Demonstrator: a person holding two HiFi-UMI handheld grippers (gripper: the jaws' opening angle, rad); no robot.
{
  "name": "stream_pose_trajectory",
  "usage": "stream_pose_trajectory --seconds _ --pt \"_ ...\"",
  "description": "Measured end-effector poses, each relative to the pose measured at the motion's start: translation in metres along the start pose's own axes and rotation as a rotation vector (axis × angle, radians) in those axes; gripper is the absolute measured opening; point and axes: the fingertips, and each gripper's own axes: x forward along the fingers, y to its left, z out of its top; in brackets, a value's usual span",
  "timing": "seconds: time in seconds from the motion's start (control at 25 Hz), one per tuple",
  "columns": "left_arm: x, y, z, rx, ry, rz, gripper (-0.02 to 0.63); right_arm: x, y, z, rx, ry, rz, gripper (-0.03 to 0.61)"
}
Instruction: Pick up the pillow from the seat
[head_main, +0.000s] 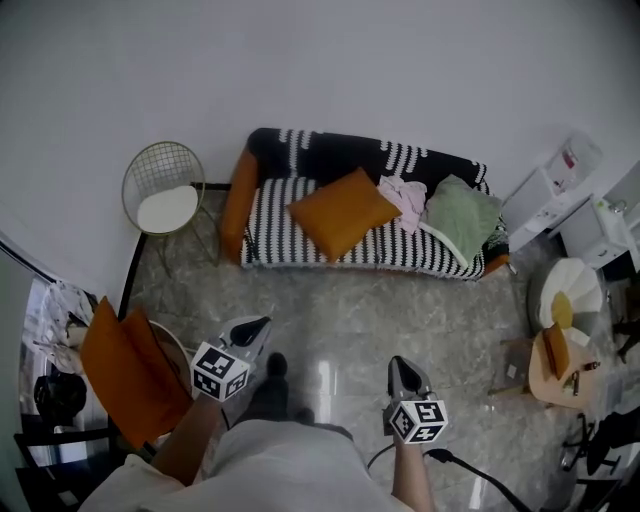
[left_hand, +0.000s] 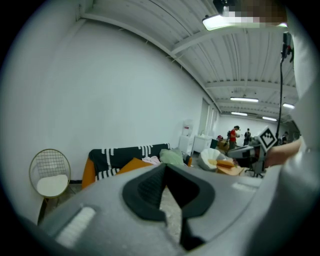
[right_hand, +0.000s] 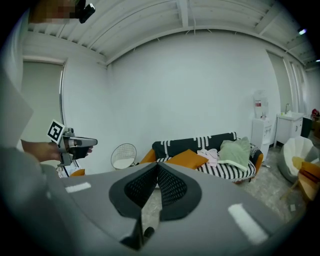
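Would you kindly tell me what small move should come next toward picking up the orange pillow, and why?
Probably walk forward to the sofa, opening one claw on the way. The orange pillow rests on its seat, with a stretch of floor between it and the person, and the left claw and right claw are both shut and empty.

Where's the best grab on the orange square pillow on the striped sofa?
Probably take the orange square pillow by its near corner, coming from the front. It sits diamond-wise on the black-and-white striped sofa, with that corner pointing outward and clear of the pink clothes.
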Motion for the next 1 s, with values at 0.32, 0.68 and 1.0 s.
stream_pose_trajectory --seconds 0.32,0.68,1.0 --pt "0.062 0.071 0.031 0.013 0.010 -0.029 -0.002 0.086 -0.010 0.035 0.009 0.018 -0.016 0.005" --pt "0.115 0.157 0.063 0.020 0.004 -0.061 -0.002 0.175 -0.008 0.084 -0.006 0.019 -0.043 0.005" --pt "0.135 0.226 0.072 0.044 0.014 -0.079 -0.002 0.244 0.002 0.114 -0.005 0.007 -0.081 0.005"
